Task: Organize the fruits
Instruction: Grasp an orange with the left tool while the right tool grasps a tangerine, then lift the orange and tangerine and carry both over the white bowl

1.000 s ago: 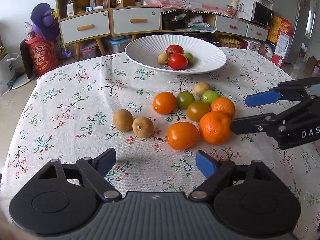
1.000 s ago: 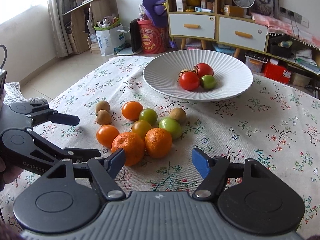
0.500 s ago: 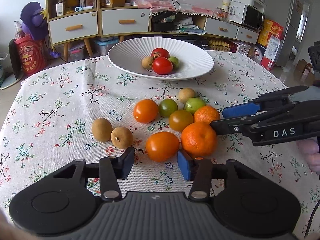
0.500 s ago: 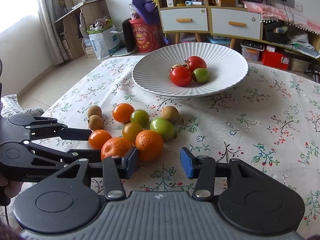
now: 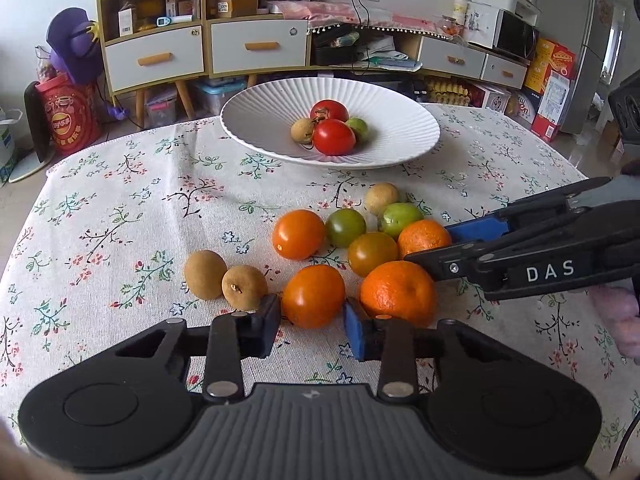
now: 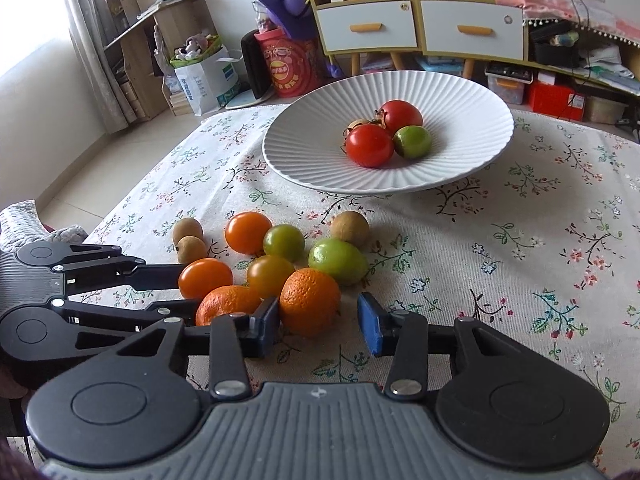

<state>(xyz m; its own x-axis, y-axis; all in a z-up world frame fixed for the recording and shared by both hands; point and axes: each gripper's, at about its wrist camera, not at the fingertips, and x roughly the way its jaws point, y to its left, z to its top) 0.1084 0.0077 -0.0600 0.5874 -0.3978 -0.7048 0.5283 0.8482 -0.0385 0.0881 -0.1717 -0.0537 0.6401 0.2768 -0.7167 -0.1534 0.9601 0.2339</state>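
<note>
Where the left gripper is seen nearest its own camera, an orange tomato is bracketed between its 2 pads, which sit close at either flank; whether both pads press the skin cannot be told, since the tomato's lower sides are hidden behind them. Just beside it, to the right, a mandarin rests on the floral tablecloth, its base cut off by the blue pad.

From the right wrist view, the right gripper is held unclenched around a second mandarin: the left pad appears to touch its side, while a clear gap is left before the right pad. This mandarin is slightly taller than wide, its long axis tilted away from the camera.

Beyond these, the loose fruit is clustered: a yellow-green tomato, a dark green tomato, another orange tomato, and a pale green fruit whose long axis runs roughly left to right. 2 brown longans lie touching, the nearer with its stem scar turned toward the camera. A 3rd longan sits farther back.

Farthest on the table, a white ribbed plate holds 2 red tomatoes, a green fruit and a longan, the last largely hidden in the right view.
</note>
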